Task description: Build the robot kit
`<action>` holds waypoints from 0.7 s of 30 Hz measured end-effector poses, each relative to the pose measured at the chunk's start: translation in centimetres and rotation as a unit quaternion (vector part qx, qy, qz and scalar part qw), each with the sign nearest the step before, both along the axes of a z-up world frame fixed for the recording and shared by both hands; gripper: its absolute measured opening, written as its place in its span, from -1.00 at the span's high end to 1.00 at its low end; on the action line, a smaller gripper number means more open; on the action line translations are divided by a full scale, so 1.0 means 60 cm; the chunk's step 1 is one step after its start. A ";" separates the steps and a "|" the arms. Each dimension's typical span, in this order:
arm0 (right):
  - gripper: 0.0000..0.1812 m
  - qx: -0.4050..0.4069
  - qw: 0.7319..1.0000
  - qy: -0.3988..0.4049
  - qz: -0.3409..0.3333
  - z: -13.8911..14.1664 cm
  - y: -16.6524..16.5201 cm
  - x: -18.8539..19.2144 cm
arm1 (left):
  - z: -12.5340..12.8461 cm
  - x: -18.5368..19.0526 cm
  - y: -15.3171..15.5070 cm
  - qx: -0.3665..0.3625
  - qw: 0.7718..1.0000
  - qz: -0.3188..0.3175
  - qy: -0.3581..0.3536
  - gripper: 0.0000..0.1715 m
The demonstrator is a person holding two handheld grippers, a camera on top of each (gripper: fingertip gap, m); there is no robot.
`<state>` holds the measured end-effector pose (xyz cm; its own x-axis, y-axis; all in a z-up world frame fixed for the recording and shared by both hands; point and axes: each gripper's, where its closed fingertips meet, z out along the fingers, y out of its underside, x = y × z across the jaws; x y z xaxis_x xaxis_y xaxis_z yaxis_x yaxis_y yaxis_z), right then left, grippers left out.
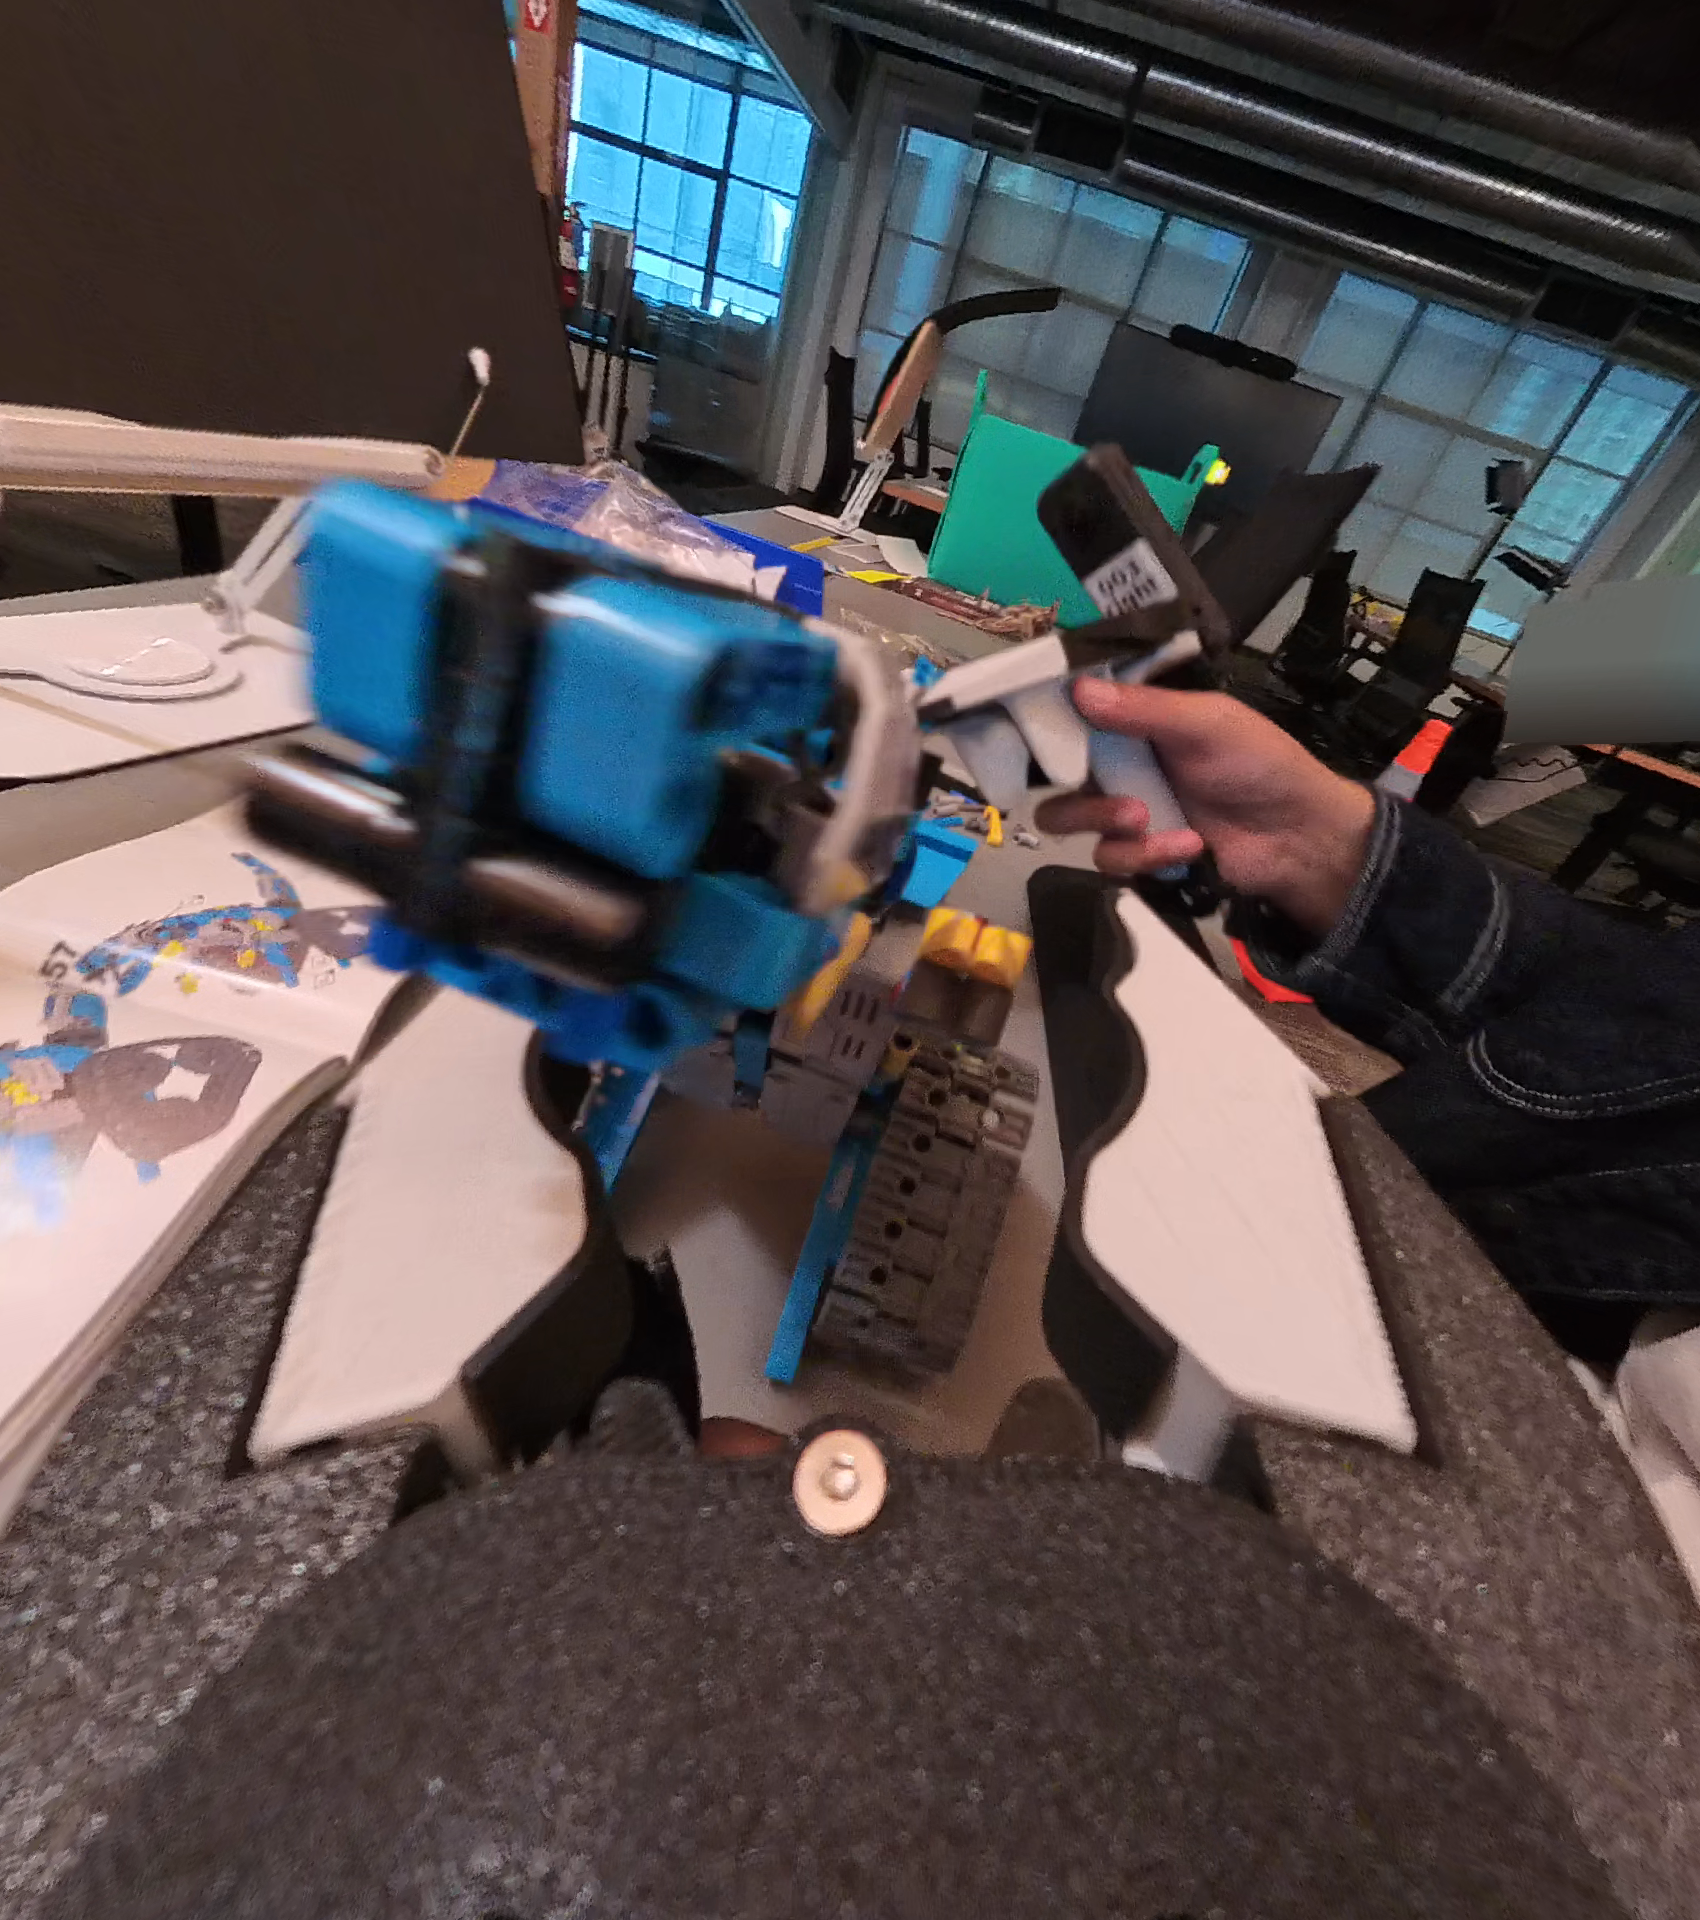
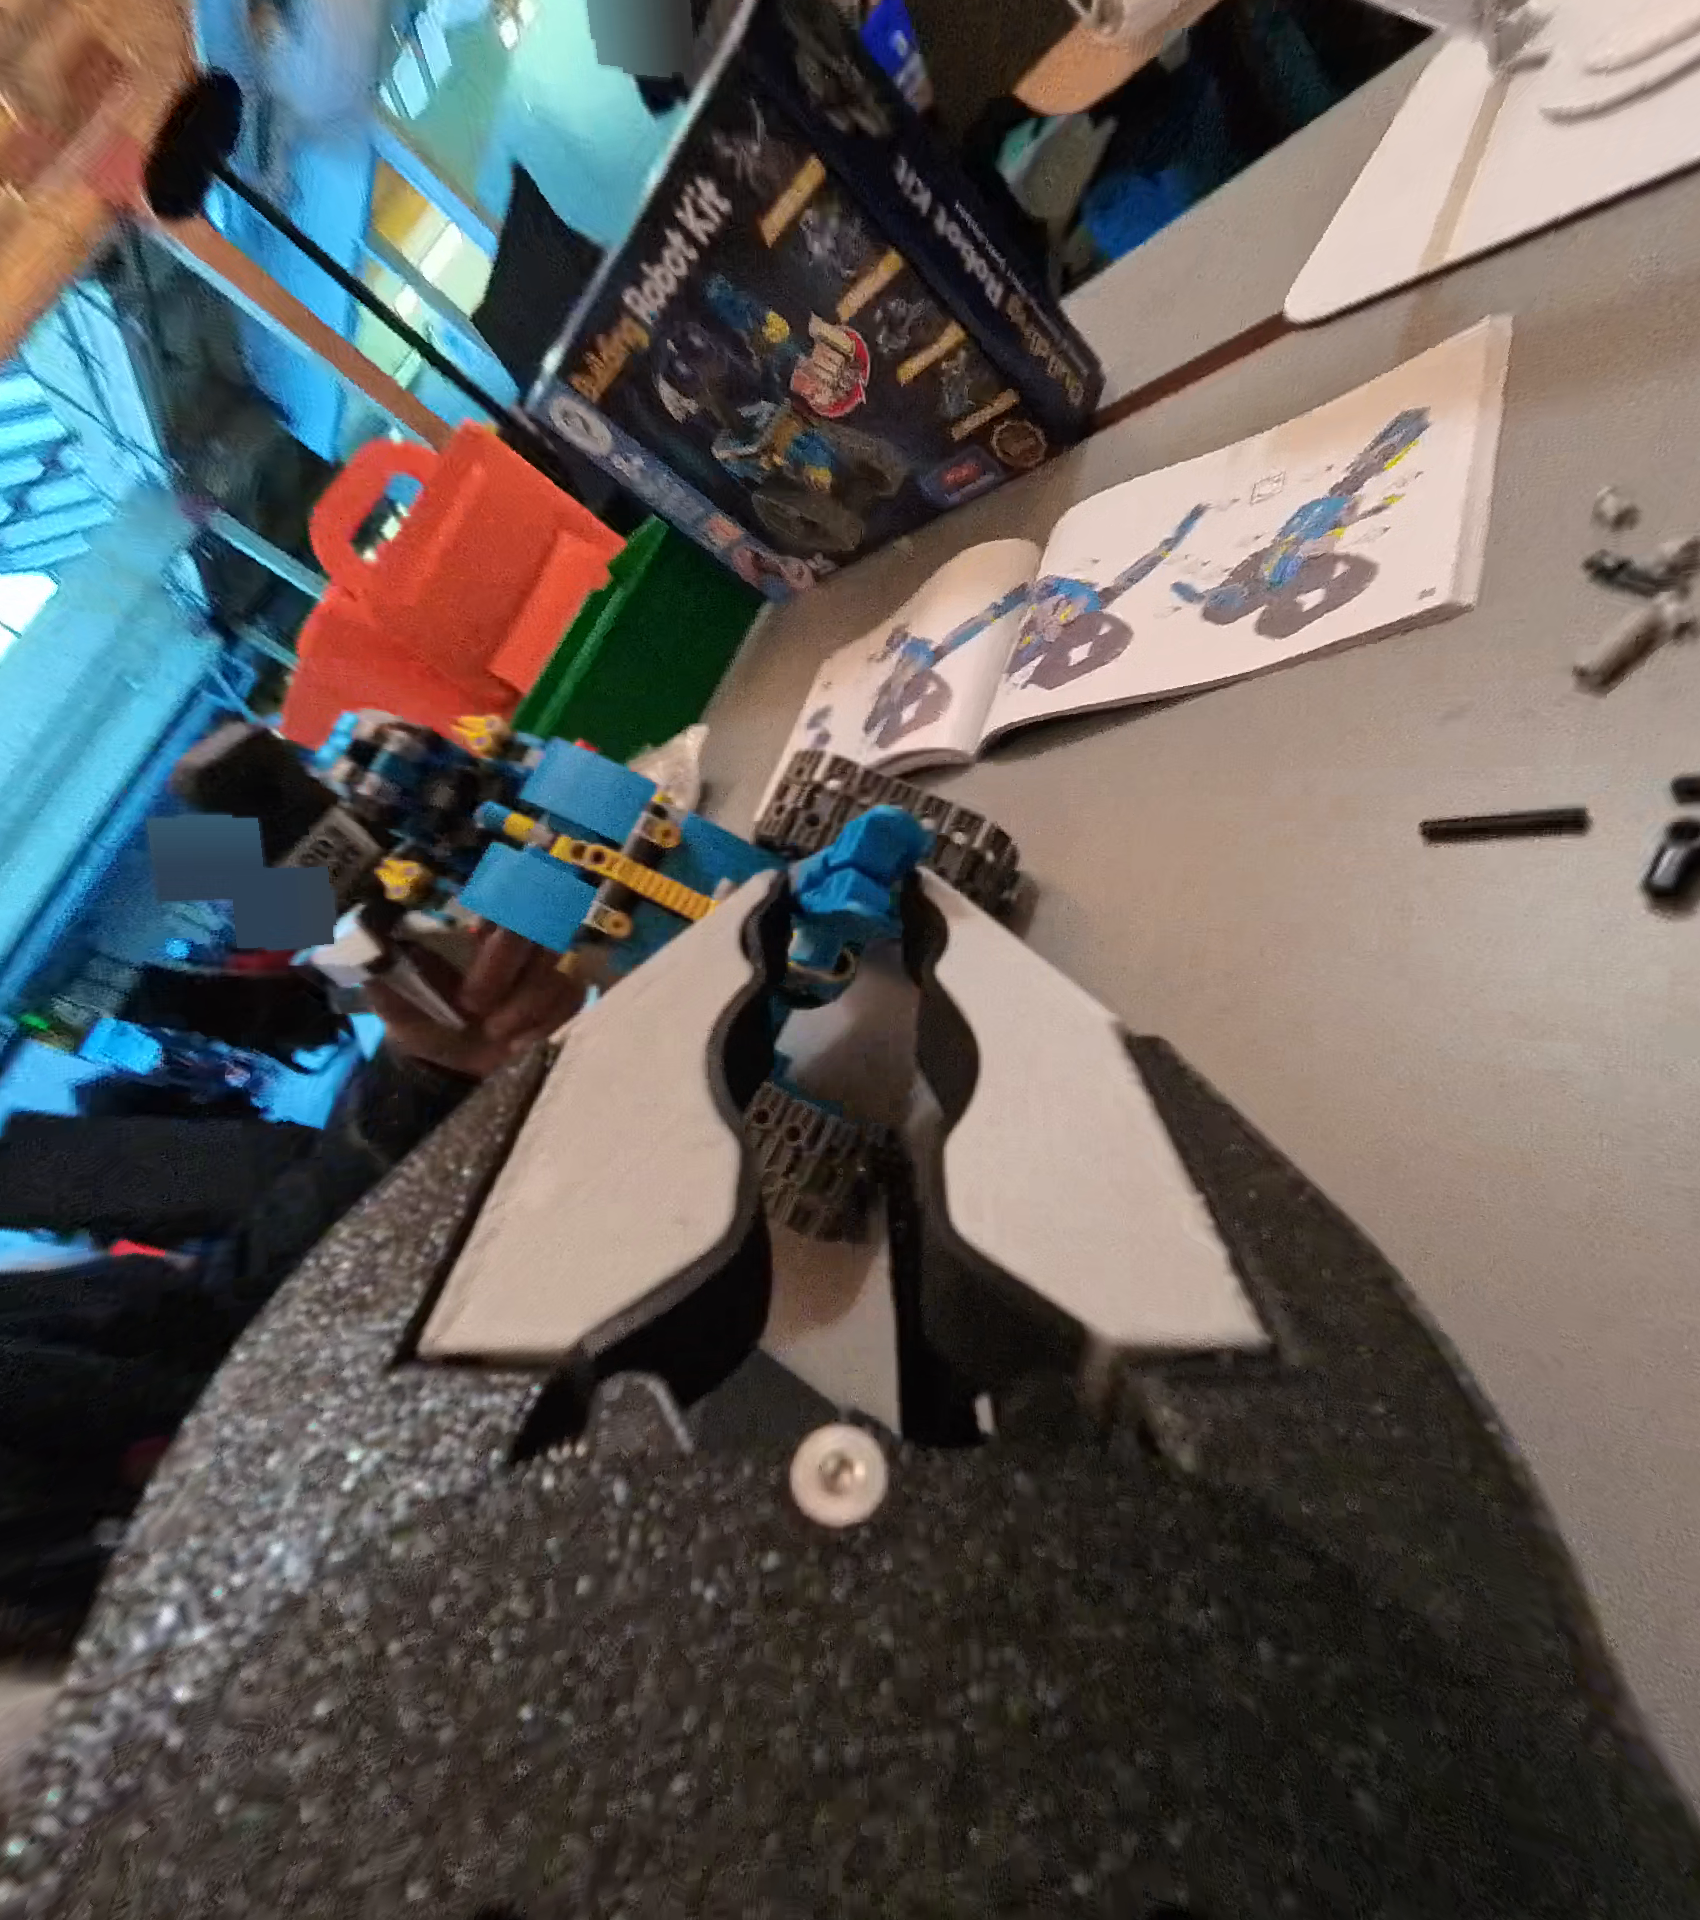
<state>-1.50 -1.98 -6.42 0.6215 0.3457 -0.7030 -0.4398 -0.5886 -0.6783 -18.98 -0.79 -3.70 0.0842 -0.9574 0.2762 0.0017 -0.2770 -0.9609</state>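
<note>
Between your left gripper [image 1: 830, 1039]'s spread fingers sits the blue block model [image 1: 607, 790], its grey track [image 1: 913, 1226] nearest and its long body running away up-left, while your right gripper [image 2: 846, 904] pinches a blue piece [image 2: 851, 873] at its far end

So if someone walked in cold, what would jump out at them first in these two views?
The blue brick robot with grey treads, right in the middle: the left gripper sits open around its lower part, while the right gripper closes on a blue piece at its end. Next, the open booklet lying on the grey table beyond it, and the dark kit box standing behind that.
</note>
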 end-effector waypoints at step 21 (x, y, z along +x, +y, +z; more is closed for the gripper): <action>0.50 0.086 0.942 -0.324 0.003 0.021 0.044 -0.026 | -0.028 -0.060 -0.059 0.035 0.993 0.099 0.051 -0.16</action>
<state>-3.08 0.66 -5.17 0.8987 0.4248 -0.1087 0.1034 -0.4461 -0.8890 -22.58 -4.32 -5.39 0.2966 -0.9357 0.1909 -0.0481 -0.2143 -0.9756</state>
